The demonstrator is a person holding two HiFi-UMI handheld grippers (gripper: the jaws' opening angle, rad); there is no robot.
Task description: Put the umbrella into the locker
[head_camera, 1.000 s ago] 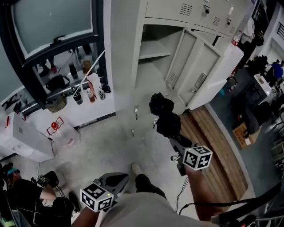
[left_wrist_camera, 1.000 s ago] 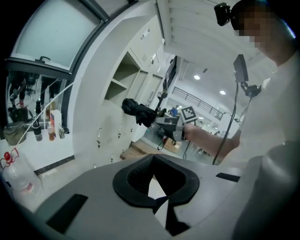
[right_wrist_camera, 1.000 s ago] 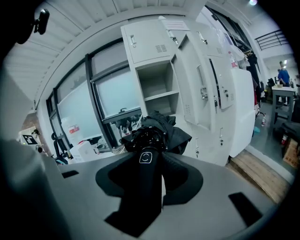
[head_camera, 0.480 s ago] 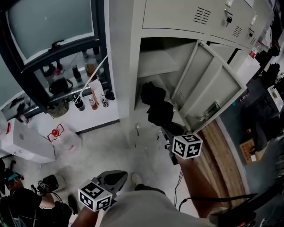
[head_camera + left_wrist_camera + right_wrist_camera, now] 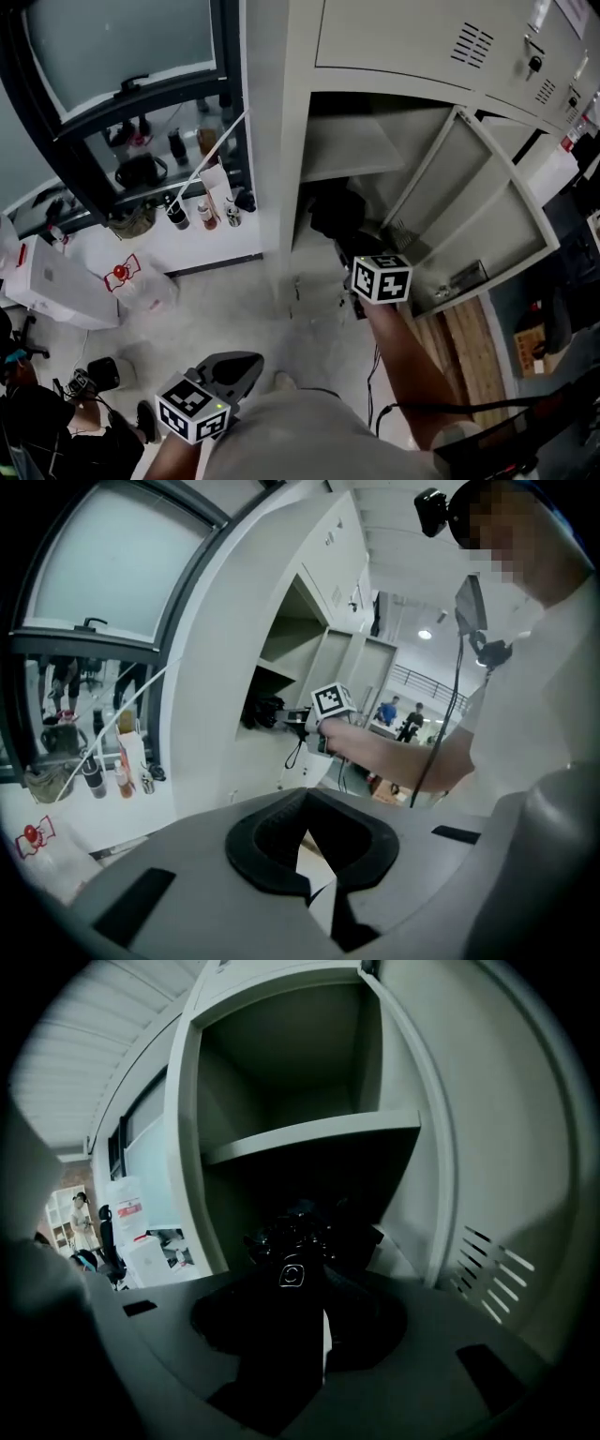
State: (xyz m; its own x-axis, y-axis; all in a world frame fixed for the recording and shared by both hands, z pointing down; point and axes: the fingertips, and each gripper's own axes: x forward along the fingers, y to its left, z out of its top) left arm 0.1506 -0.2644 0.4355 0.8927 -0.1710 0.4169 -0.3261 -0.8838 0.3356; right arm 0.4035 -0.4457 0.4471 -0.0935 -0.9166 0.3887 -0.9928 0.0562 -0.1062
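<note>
The folded black umbrella (image 5: 336, 214) sticks out from my right gripper (image 5: 361, 251), which is shut on its handle. The umbrella's far end reaches into the open grey locker (image 5: 281, 141), in the tall space under the shelf (image 5: 345, 148). In the right gripper view the umbrella (image 5: 305, 1227) fills the middle, with the shelf (image 5: 309, 1133) above it and dark locker space behind. My left gripper (image 5: 234, 367) hangs low at my left side, away from the locker. Its jaws look shut with nothing between them in the left gripper view (image 5: 307, 803).
The locker door (image 5: 473, 230) stands swung open to the right, close beside my right arm. Left of the locker, a window ledge (image 5: 202, 239) carries bottles and a bag. A white box (image 5: 52, 281) and a person (image 5: 37, 412) are at lower left.
I have stepped closer to the locker. My right gripper has carried the umbrella from the floor area in front into the locker opening. The left gripper has followed, staying low.
</note>
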